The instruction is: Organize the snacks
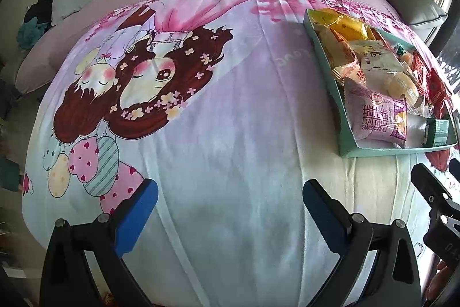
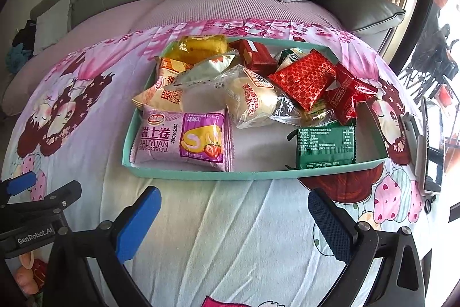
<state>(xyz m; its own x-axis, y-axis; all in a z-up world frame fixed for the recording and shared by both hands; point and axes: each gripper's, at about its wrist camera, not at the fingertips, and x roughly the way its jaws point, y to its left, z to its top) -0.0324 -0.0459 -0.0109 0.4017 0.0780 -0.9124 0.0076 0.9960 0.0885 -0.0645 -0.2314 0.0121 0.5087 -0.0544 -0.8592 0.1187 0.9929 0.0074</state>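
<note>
Teal tray (image 2: 201, 176): full of snack packs, on the cartoon blanket (image 1: 230, 120).
My left hand-held gripper (image 1: 230, 200): wide open, empty.
My right hand-held gripper (image 2: 234, 206): wide open, empty.

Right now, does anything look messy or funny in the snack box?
Yes. The snacks in the teal tray lie jumbled, some on top of others. The purple Swiss roll pack leans against the near-left corner, and an orange pack pokes over the left wall. Nothing looks spilled or torn.

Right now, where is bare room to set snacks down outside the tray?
The printed blanket left of the teal tray is bare, as is the strip between tray and both open grippers. Inside the tray is crowded.
</note>
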